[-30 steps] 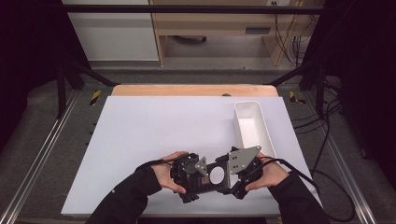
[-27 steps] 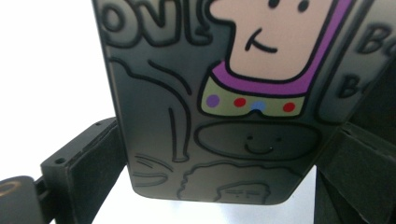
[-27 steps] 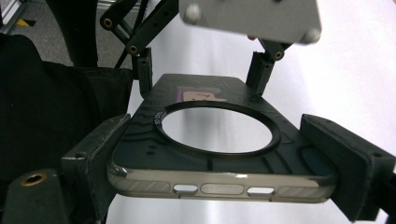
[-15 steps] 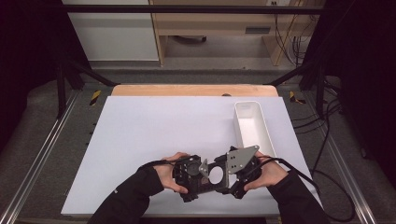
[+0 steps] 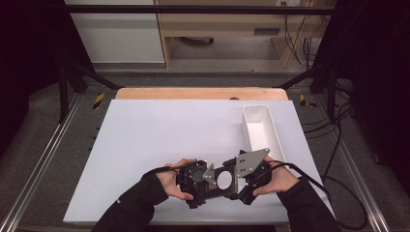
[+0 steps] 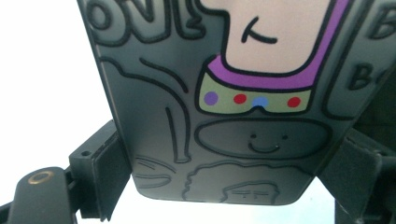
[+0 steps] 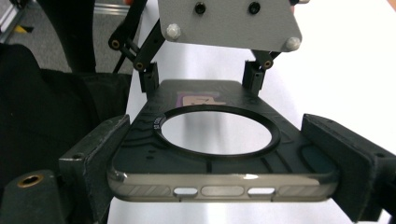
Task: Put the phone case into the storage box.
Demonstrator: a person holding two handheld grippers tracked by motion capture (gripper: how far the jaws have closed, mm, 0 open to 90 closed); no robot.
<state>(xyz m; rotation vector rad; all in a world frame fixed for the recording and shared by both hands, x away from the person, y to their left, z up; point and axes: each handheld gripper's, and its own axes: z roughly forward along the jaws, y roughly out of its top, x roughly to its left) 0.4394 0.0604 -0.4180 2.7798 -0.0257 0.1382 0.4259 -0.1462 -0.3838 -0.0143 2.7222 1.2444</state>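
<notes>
A dark translucent phone case with a round ring and cartoon print hangs just above the table's front edge, between both grippers. My left gripper is shut on its left end. Its jaws have just been closing, and in the left gripper view the pads press both side edges of the printed case. My right gripper is shut on the other end. In the right gripper view its pads clamp the case, with the left gripper on the far end.
A long white tray stands on the white table top at the right, just beyond my right hand. Metal rails run along both sides of the table, and cables trail off to the right.
</notes>
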